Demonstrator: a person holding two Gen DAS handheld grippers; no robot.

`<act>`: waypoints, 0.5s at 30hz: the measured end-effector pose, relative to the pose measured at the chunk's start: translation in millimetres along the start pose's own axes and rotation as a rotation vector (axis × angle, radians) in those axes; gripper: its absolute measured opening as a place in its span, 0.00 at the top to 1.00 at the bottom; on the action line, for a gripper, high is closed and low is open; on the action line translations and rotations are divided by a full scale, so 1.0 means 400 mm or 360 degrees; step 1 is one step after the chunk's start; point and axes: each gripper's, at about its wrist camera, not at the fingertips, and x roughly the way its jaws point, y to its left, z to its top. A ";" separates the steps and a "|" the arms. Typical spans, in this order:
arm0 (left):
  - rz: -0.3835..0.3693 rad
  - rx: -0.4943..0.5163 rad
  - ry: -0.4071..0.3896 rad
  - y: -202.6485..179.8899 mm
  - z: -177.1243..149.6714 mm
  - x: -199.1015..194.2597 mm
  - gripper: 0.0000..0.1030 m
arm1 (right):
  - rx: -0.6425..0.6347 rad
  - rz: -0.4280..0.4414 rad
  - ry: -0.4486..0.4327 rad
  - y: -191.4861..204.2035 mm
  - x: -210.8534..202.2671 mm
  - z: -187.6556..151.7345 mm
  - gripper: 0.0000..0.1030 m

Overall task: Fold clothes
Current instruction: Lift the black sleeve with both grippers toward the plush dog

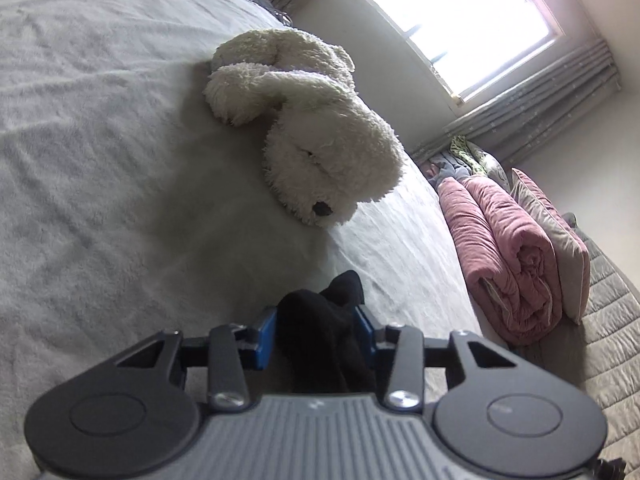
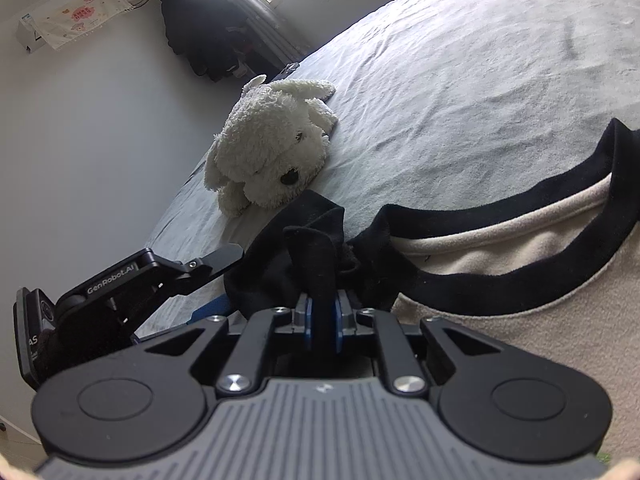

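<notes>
Plush dog (image 1: pixel 316 128) ahead on open bed (image 1: pixel 100 140)

Readable text: one brand mark, one fragment

In the right wrist view, white lettering "GenRobot.AI" runs along the black arm of the left tongs (image 2: pixel 224 276), below the white plush dog (image 2: pixel 272 152). Lower left of that lettering, the camera block (image 2: pixel 34 336) shows "AS". The wall poster (image 2: pixel 76 14), upper left of the dog, carries red print too small to read.
</notes>
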 end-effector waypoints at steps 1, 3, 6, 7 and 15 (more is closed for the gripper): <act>-0.0003 -0.0028 -0.0008 0.004 0.001 0.002 0.85 | -0.0005 0.0012 -0.0003 0.003 0.000 -0.001 0.86; 0.0018 -0.0024 -0.0051 0.003 0.003 -0.006 0.92 | -0.0016 0.0037 -0.0010 0.008 0.000 -0.002 0.84; 0.0099 0.0098 -0.0164 -0.017 0.000 -0.038 0.93 | -0.0033 0.0073 -0.0020 0.017 0.001 -0.003 0.79; 0.0125 0.0136 -0.0206 -0.020 0.004 -0.053 0.93 | -0.0038 0.0086 -0.0023 0.020 0.001 -0.004 0.76; 0.0293 0.0226 -0.0400 0.020 0.058 -0.150 0.93 | -0.0127 0.0128 -0.0022 0.055 0.008 -0.015 0.58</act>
